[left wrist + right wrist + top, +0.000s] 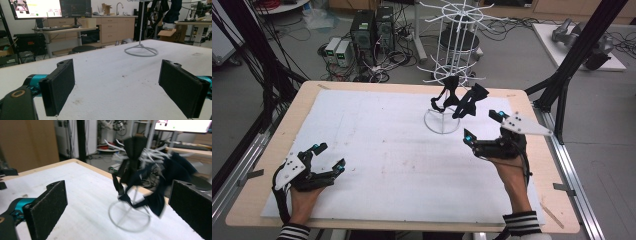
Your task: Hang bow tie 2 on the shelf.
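Note:
A white wire rack with hooks stands on a ring base at the back middle of the table. Two dark cloth pieces hang from its lower hooks. My left gripper rests open near the front left of the white mat, nothing between its jaws. My right gripper is open just right of the rack's base, also empty. In the right gripper view the rack's ring base and the dark cloths are close ahead and blurred. The left gripper view has the rack base far across the mat.
A white mat covers most of the wooden table. Black frame posts rise past the right back corner. Computers and cables sit on the floor behind. A person's striped sleeves enter from the bottom.

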The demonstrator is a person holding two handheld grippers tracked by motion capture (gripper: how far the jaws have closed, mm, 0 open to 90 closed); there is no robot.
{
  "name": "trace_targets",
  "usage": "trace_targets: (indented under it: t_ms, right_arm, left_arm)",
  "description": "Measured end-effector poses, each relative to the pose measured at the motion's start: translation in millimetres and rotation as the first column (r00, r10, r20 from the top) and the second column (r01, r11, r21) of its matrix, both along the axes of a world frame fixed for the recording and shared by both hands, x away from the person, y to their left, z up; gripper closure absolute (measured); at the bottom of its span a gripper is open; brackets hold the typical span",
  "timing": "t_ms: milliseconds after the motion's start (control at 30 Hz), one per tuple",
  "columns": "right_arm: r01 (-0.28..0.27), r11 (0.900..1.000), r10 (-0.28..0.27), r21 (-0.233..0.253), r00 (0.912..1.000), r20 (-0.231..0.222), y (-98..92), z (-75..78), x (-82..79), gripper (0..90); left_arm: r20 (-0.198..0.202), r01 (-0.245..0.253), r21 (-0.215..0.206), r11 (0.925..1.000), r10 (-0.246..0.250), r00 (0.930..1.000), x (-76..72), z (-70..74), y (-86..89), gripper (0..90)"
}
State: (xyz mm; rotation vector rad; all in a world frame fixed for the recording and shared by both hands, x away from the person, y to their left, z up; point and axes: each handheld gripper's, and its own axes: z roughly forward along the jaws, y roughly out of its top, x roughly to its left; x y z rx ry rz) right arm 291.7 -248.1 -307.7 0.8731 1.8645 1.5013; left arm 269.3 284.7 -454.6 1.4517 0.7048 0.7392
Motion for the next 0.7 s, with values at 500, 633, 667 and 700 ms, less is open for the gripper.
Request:
trace_targets:
  t_ms: [500, 633, 667, 700]
  right_arm:
    - [0.117, 0.989, -0.119, 0.09, 0.9924, 0.028, -27.1, -80.4, -32.6, 1.3]
    - [0.151, 0.985, -0.155, 0.084, 0.9873, 0.036, -31.3, -103.1, -37.1, 1.3]
    - [0.16, 0.984, -0.163, 0.081, 0.9859, 0.036, -32.1, -107.4, -37.6, 1.3]
    - [0.156, 0.984, -0.16, 0.089, 0.9863, 0.038, -32.7, -111.5, -38.2, 1.6]
  left_arm:
    - [0.0, -0.003, -0.001, 1.0, 0.003, 1.0, -0.2, 0.0, -0.2, 13.9]
    - [0.001, -0.003, -0.001, 1.0, 0.003, 1.0, -0.2, -0.1, -0.3, 13.9]
    - [0.0, -0.003, 0.0, 1.0, 0.003, 1.0, -0.2, 0.0, -0.3, 13.9]
    - [0.001, -0.003, 0.0, 1.0, 0.003, 1.0, -0.2, 0.0, -0.4, 13.9]
